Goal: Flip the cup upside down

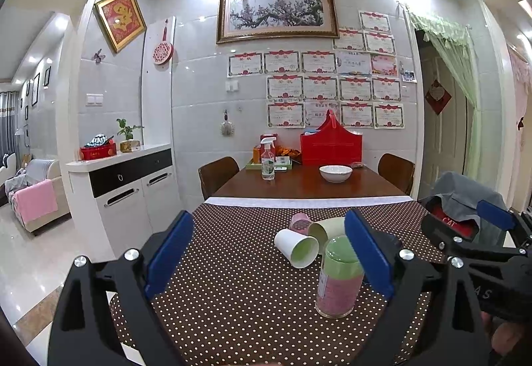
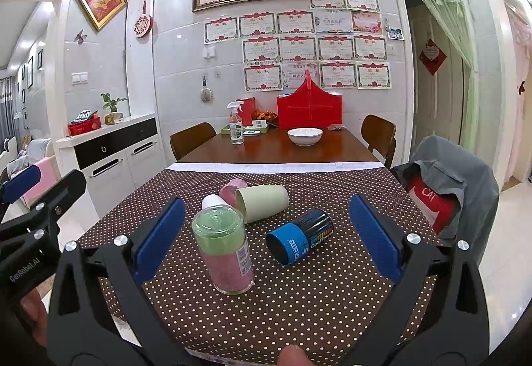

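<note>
While both of my tools hang wide apart over the near edge of the brown polka-dotted surface (image 2: pixel 299 309), nothing is gripped; the right hand-held gripper (image 2: pixel 266 243) stands with its blue pads spread, and the left hand-held gripper (image 1: pixel 267 253) is spread likewise. Nearest sits the clear cylinder with a green top and pink fill (image 2: pixel 223 254), standing base-up just inside the right tool's left pad; I judge it already turned. Just beyond, to the right, lies the dark blue printed can-shaped cup (image 2: pixel 301 238) on its side, long axis running from its open mouth at near-left to far-right, centred in the right tool's gap; I would take it with the right. Farther off lie the pale green plastic cup (image 2: pixel 262 201), the white paper cup (image 1: pixel 297 246) nearer my left tool, and the pink cup (image 2: pixel 232 189), all tipped over.
</note>
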`<state>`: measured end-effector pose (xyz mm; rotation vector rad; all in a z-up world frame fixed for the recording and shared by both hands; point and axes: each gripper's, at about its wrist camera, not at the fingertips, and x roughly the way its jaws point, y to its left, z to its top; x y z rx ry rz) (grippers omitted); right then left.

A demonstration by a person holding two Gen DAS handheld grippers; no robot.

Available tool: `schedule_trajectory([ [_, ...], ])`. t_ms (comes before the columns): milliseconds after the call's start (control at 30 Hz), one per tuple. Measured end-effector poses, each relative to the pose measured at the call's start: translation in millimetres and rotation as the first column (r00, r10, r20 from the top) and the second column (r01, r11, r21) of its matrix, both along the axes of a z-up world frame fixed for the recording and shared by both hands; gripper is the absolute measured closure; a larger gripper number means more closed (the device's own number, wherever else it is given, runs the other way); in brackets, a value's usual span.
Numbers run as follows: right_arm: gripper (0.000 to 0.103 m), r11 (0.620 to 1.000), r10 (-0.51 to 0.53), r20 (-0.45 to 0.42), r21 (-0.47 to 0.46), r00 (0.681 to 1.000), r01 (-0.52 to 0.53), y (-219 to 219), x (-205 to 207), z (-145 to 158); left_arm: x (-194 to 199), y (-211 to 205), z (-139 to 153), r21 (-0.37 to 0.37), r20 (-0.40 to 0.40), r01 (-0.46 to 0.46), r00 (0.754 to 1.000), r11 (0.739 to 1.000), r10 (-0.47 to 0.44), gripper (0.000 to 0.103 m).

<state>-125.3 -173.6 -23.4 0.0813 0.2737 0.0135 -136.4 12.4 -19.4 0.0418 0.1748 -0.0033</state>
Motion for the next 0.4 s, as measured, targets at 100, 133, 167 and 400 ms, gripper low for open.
schedule_trajectory([
  [100, 0.006, 1.000, 0.001, -0.001, 0.001, 1.000, -0.001, -0.4, 0.0, -0.4, -0.1, 2.9, -0.2, -0.013, -0.005, 0.003, 1.000, 1.000, -0.003, 0.012],
  [133, 0.006, 1.000, 0.002, -0.001, 0.002, 1.000, -0.002, -0.2, -0.1, -0.5, 0.4, 3.2, -0.2, -0.015, -0.008, 0.004, 1.000, 1.000, -0.004, 0.012],
  [167, 0.006, 1.000, 0.001, -0.001, 0.002, 1.000, -0.001, -0.2, 0.1, -0.4, 1.1, 3.3, -0.4, -0.015, -0.013, 0.008, 1.000, 1.000, -0.008, 0.012],
  [400, 0.006, 1.000, 0.004, -0.005, 0.005, 1.000, -0.004, 0.3, 1.0, -1.3, 3.0, 2.7, -1.8, -0.002, -0.016, -0.014, 1.000, 1.000, 0.014, 0.012],
])
